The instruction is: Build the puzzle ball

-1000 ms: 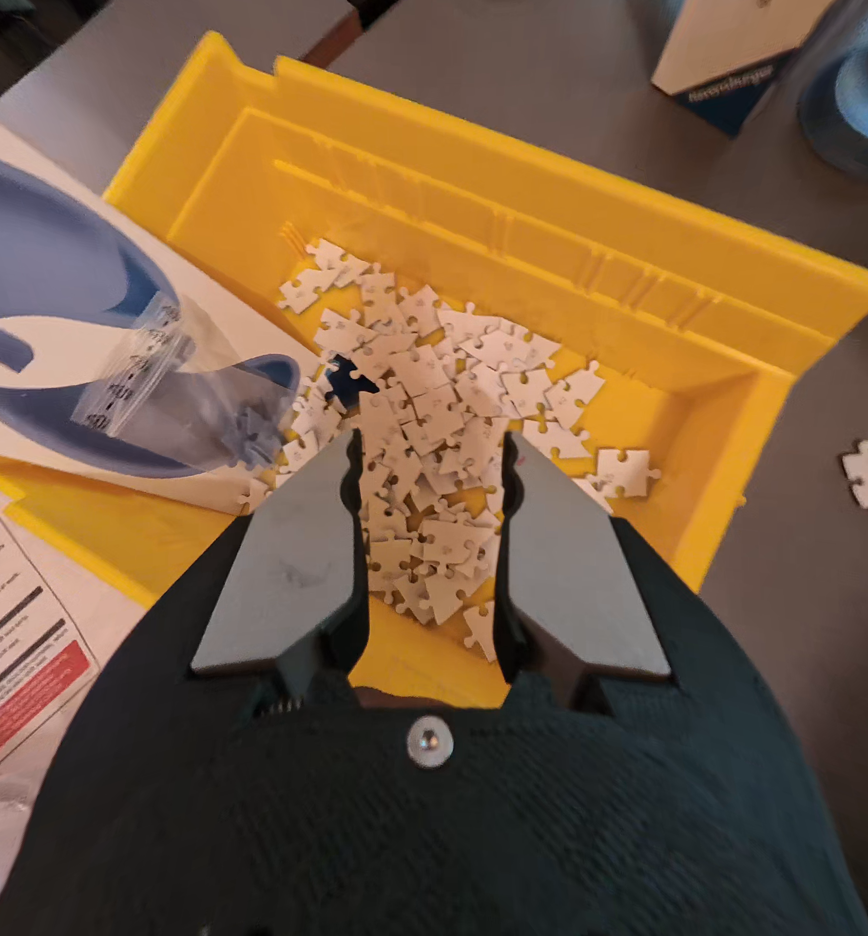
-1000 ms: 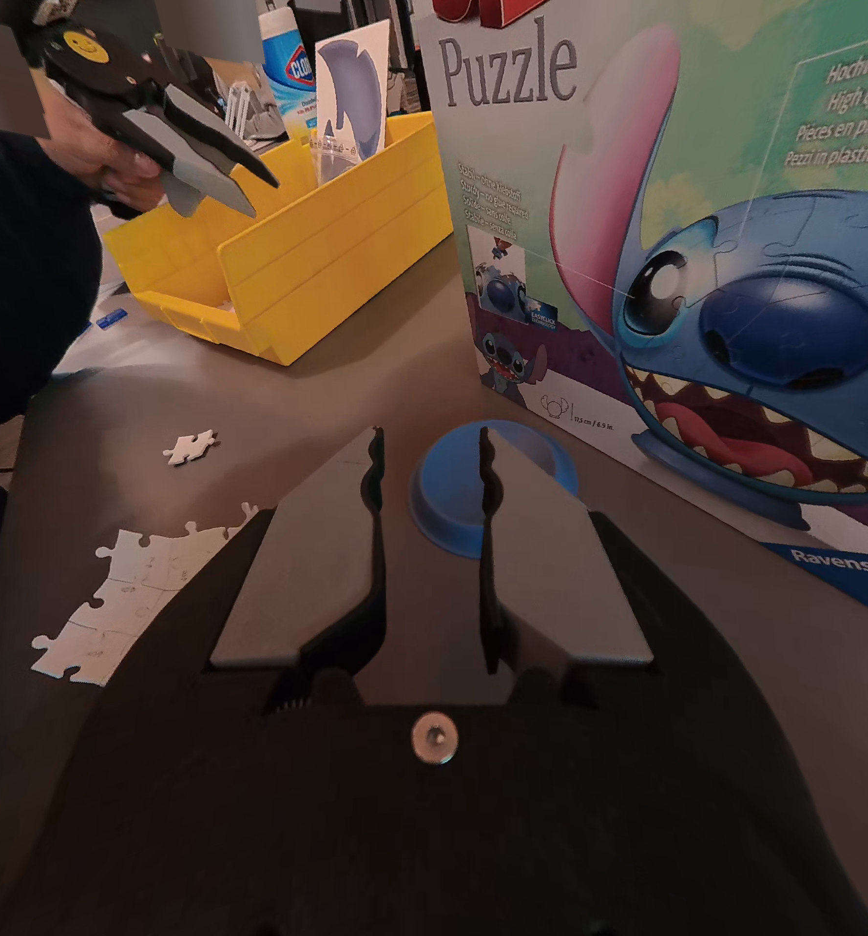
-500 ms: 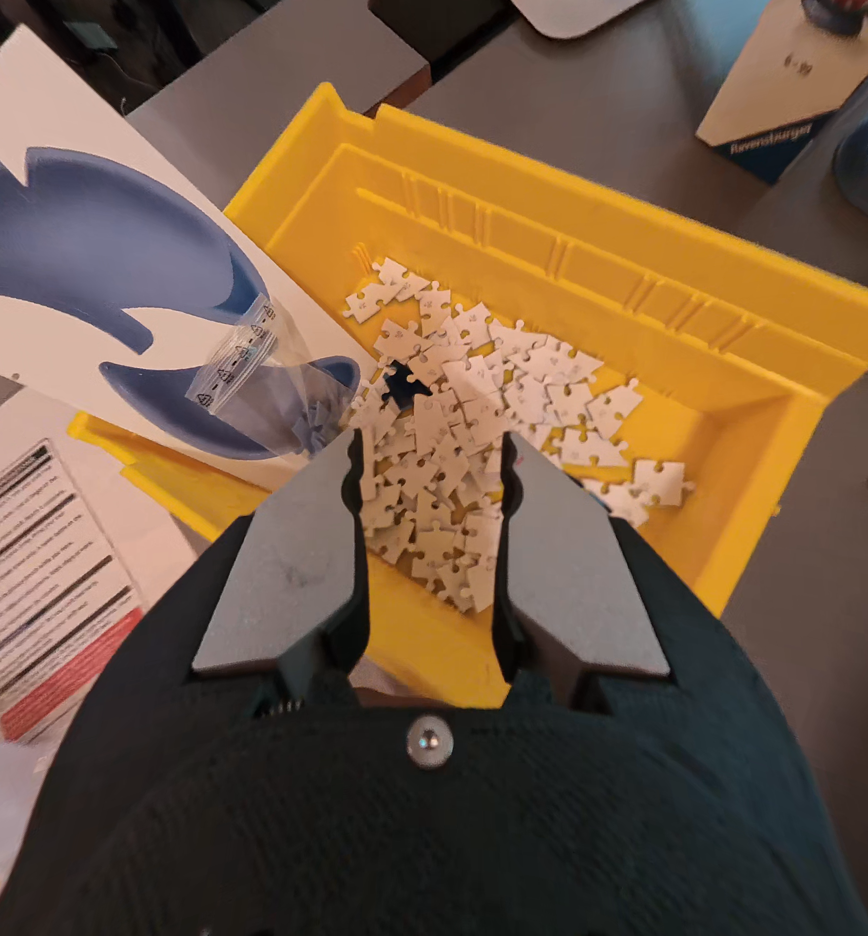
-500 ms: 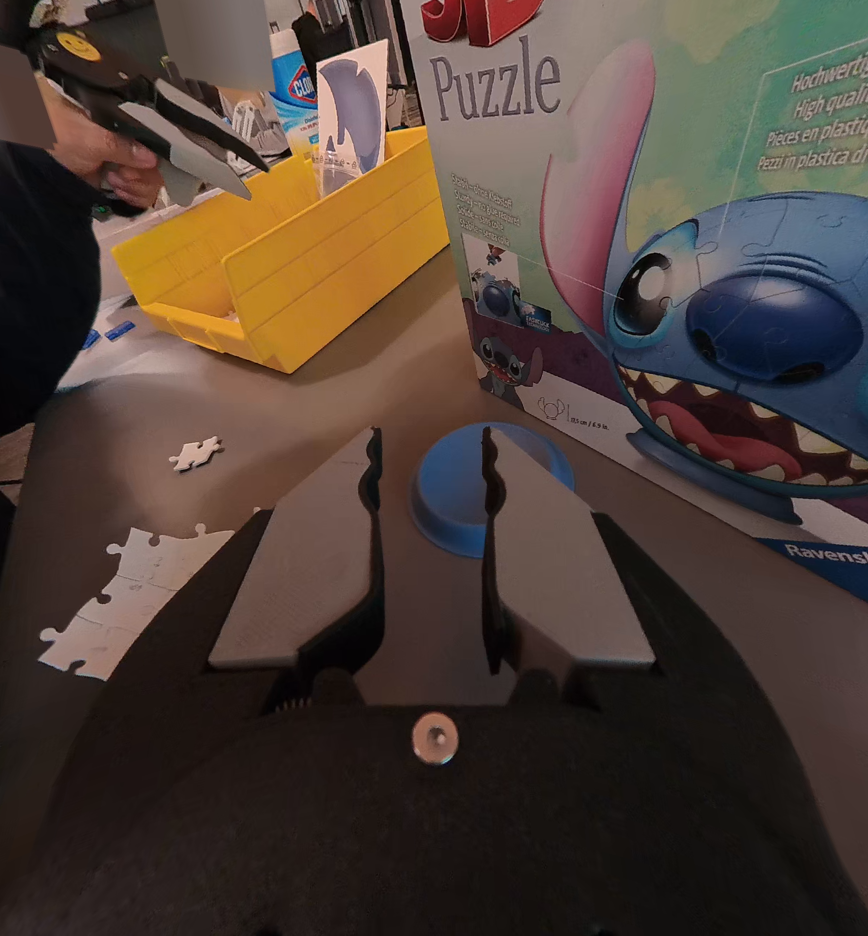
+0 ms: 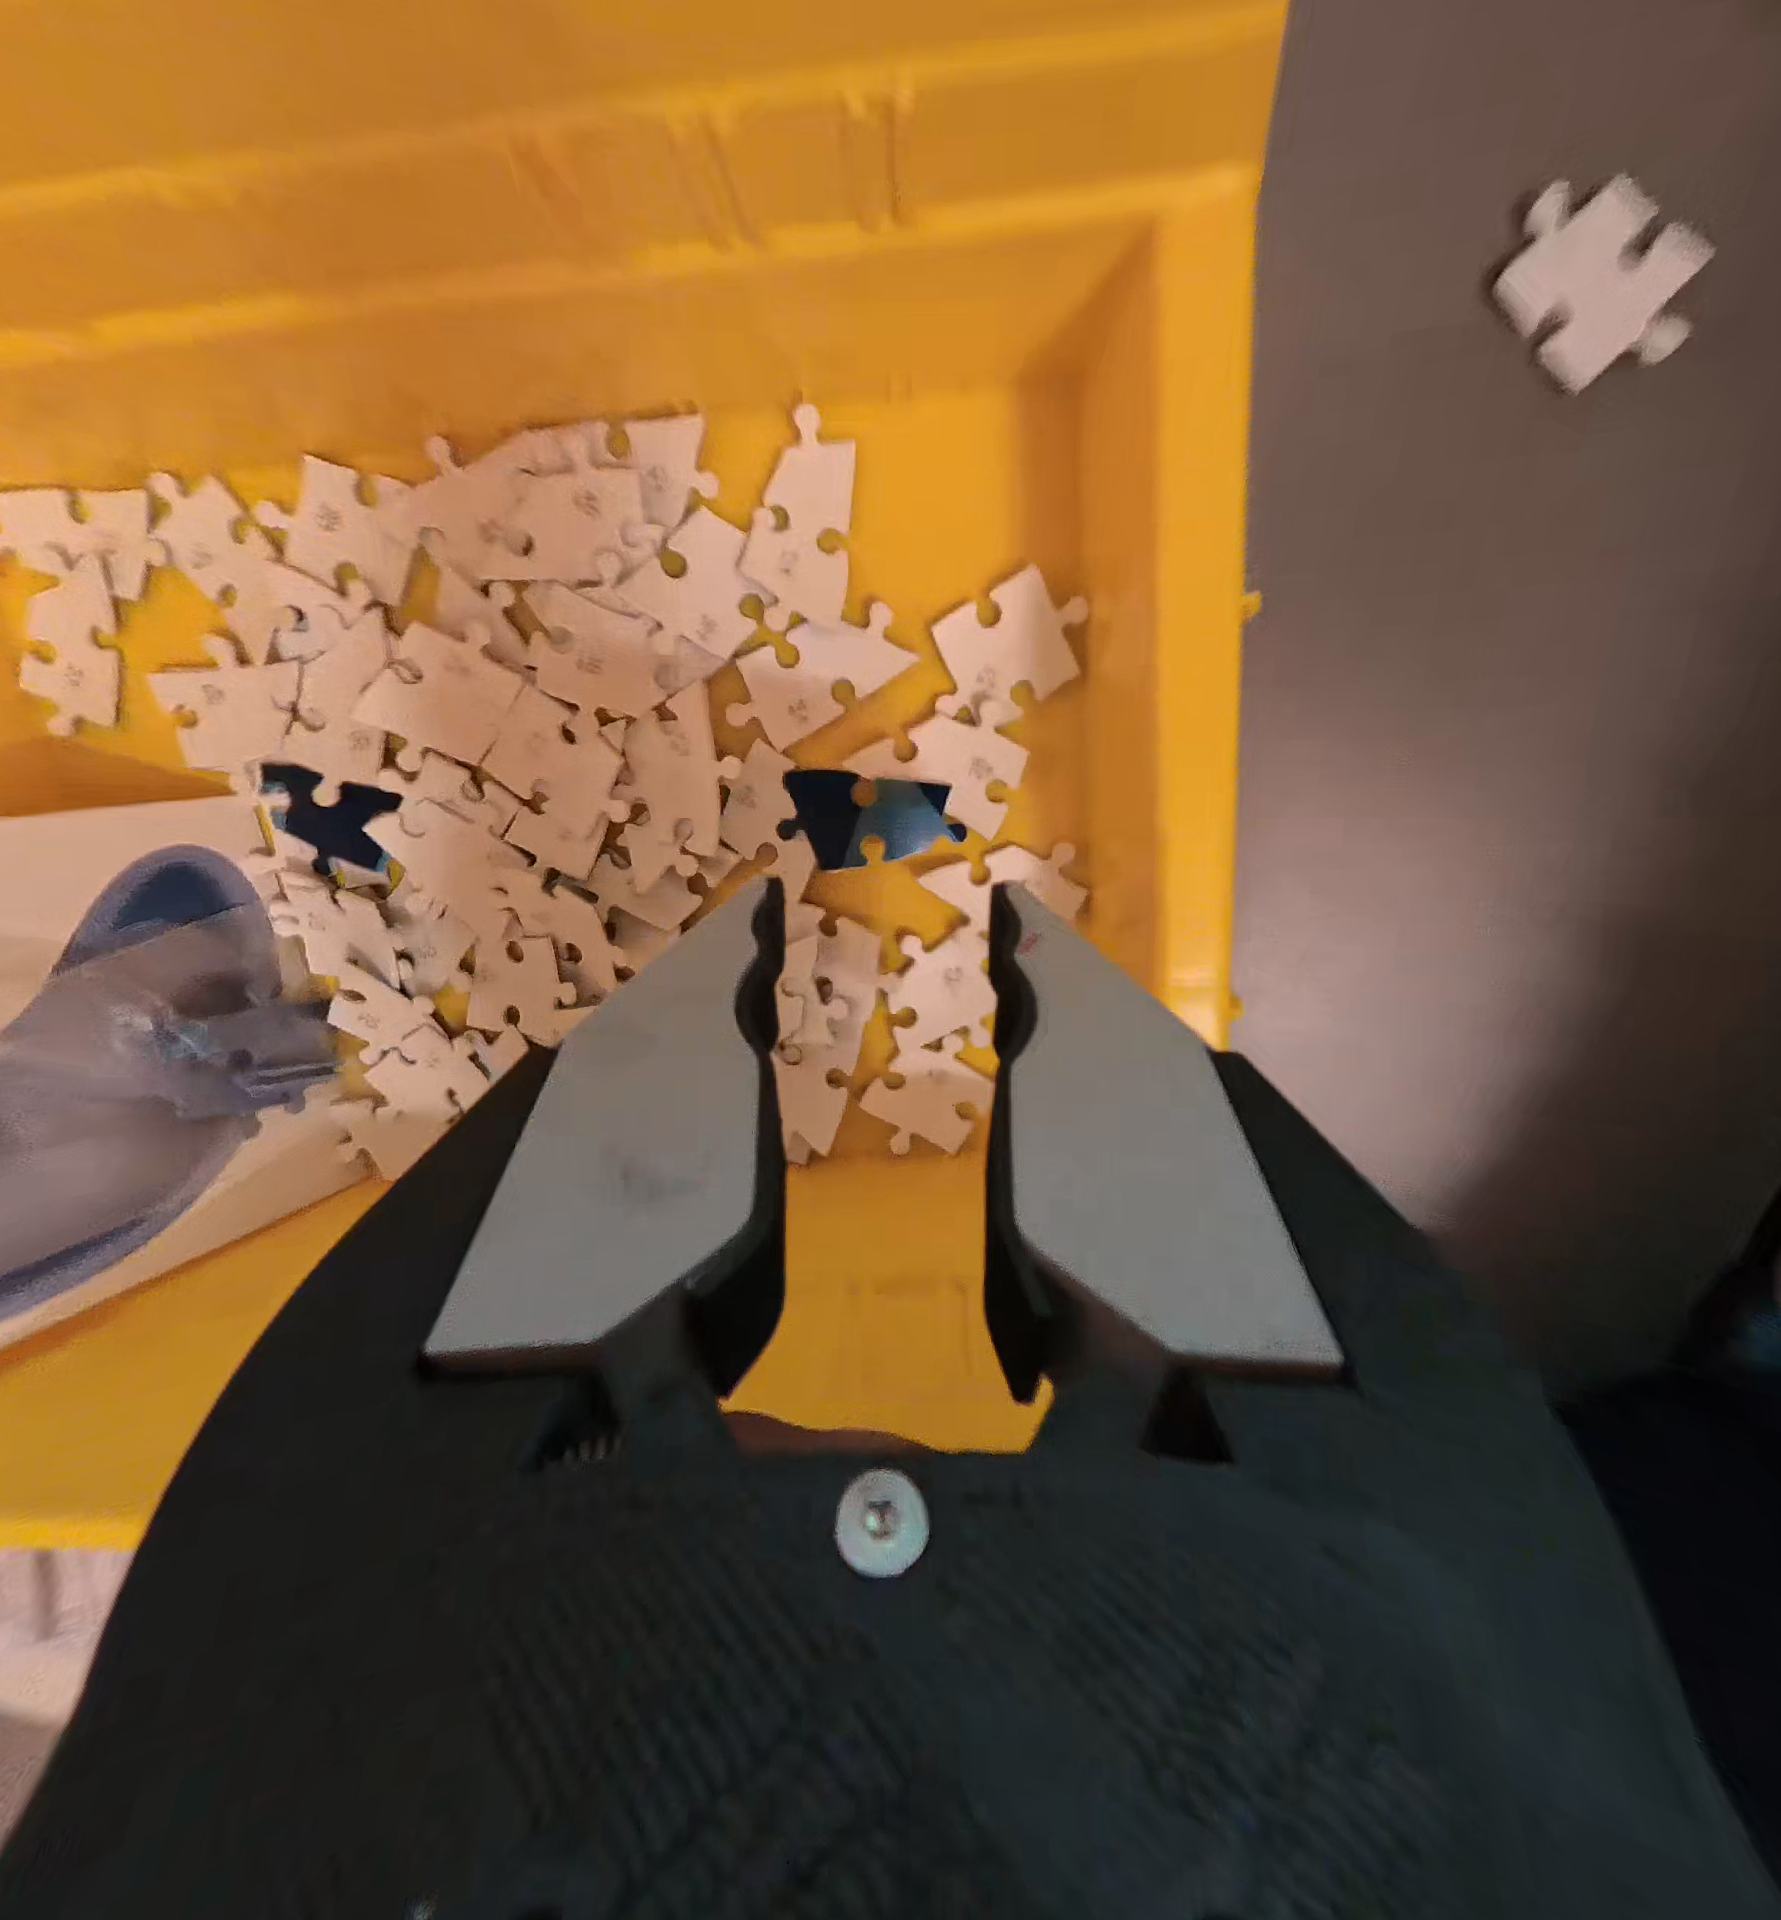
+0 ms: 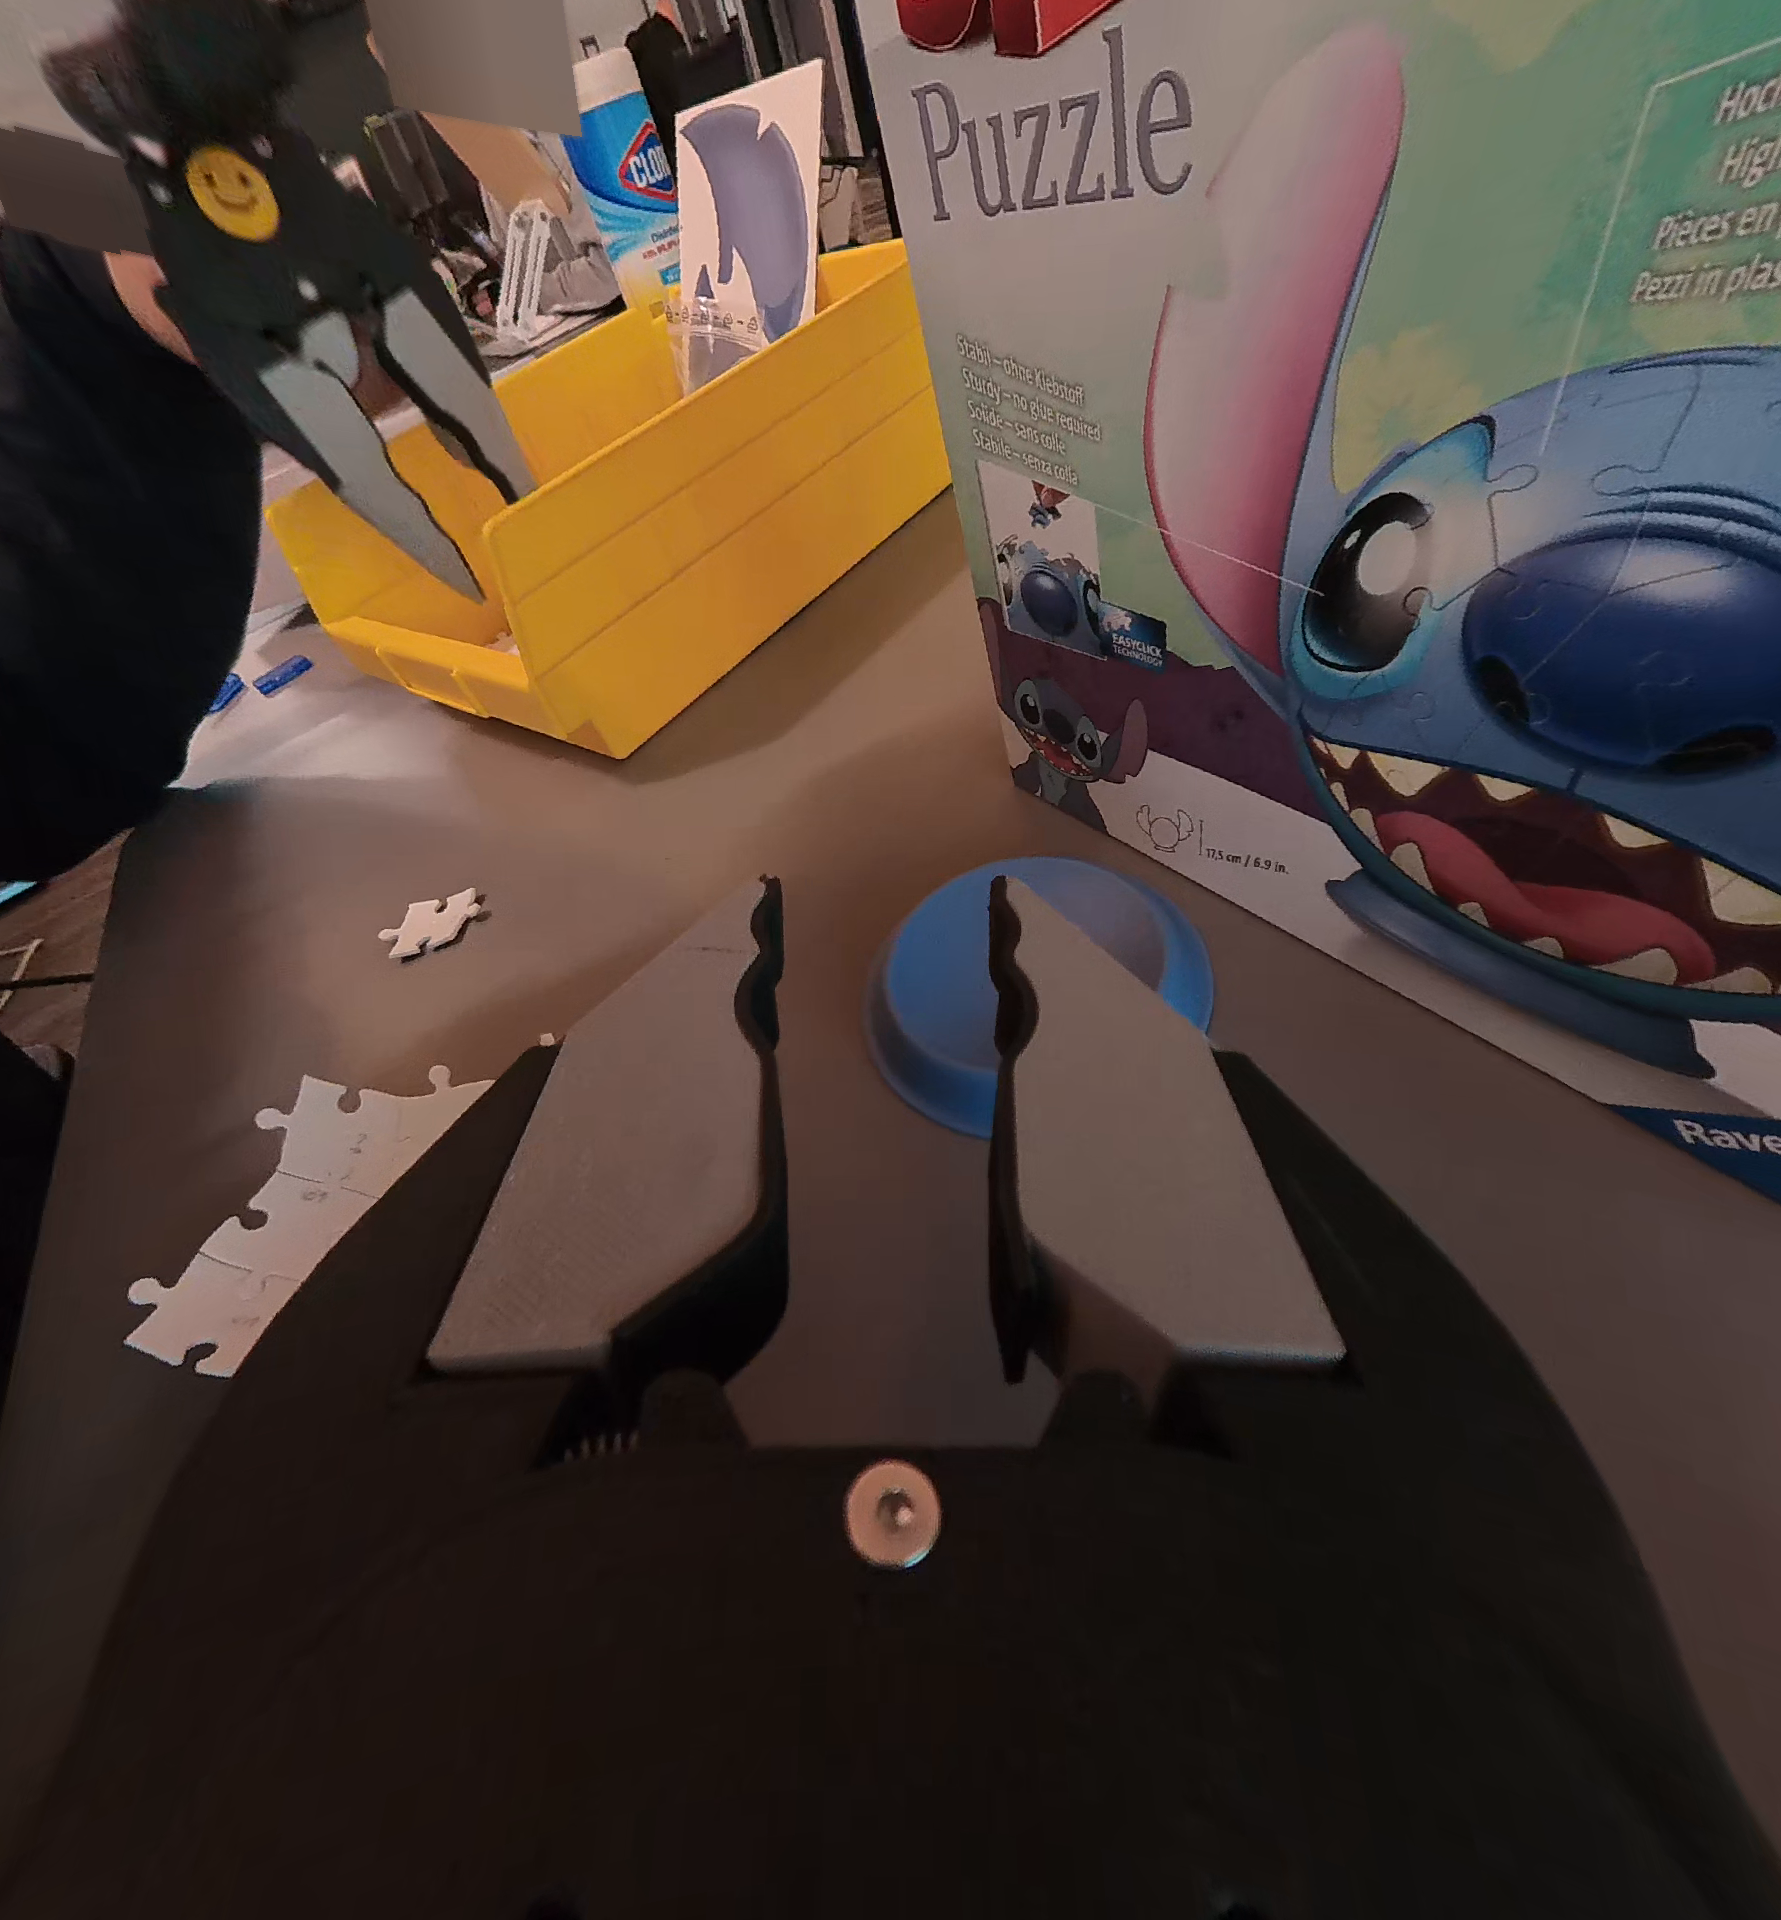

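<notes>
A heap of white, face-down puzzle pieces lies in the yellow bin. My left gripper is open and empty, tips low inside the bin just above the heap's right part. It also shows in the right wrist view, pointing down into the bin. My right gripper is open and empty above the grey table. A blue round stand sits just beyond its right finger. A strip of joined white pieces lies at its left. A single loose piece lies on the table.
The big puzzle box stands upright at the right. A white card with blue ear shapes and a clear bag lean in the bin's left end. A loose piece lies on the table right of the bin. A wipes canister stands behind. Some 35 centimetres of space lies between my two pairs of fingers.
My left gripper has dropped down into the bin and shifted toward the heap's right end; its view is now much closer. My right gripper has barely moved and stays open.
</notes>
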`<state>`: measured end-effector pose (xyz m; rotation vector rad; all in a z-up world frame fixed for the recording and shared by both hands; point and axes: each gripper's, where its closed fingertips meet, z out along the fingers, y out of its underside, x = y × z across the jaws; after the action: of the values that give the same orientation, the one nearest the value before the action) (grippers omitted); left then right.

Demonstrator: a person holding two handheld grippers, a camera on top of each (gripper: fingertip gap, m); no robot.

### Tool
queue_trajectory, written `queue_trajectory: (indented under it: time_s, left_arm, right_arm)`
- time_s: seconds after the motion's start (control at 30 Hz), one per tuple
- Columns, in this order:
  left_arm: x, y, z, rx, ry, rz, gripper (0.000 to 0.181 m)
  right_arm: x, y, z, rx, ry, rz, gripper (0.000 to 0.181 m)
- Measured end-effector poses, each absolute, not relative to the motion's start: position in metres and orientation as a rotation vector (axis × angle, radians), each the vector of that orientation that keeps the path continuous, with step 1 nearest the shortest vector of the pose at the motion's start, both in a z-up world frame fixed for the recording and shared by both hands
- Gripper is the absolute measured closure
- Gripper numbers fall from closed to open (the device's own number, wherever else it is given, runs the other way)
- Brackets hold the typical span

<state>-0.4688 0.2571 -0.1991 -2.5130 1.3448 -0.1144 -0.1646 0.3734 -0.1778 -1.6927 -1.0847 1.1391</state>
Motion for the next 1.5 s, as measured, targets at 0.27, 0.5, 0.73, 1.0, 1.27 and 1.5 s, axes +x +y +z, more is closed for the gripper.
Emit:
queue_trajectory:
  time_s: [0.27,0.5,0.73,1.0,1.27,1.5]
  left_arm:
    - [-0.478,0.265,-0.238,-2.596,1.488,0.110,0.135]
    - [-0.475,0.269,-0.242,-2.583,1.536,0.209,0.143]
    - [-0.474,0.280,-0.239,-2.467,1.592,0.313,0.148]
    - [-0.479,0.312,-0.222,-2.260,1.534,0.428,0.160]
    - [-0.467,0.298,-0.233,-2.393,1.623,0.301,0.130]
    - [-0.448,0.305,-0.208,-2.382,1.550,0.201,0.131]
  right_arm:
    - [-0.168,0.373,-0.180,-1.701,-1.097,1.148,0.145]
    - [-0.169,0.370,-0.179,-1.694,-1.106,1.157,0.145]
    - [-0.173,0.364,-0.179,-1.687,-1.136,1.166,0.146]
    - [-0.173,0.364,-0.180,-1.693,-1.136,1.171,0.146]
    - [-0.174,0.365,-0.181,-1.700,-1.137,1.171,0.146]
    - [-0.173,0.367,-0.181,-1.704,-1.123,1.186,0.147]
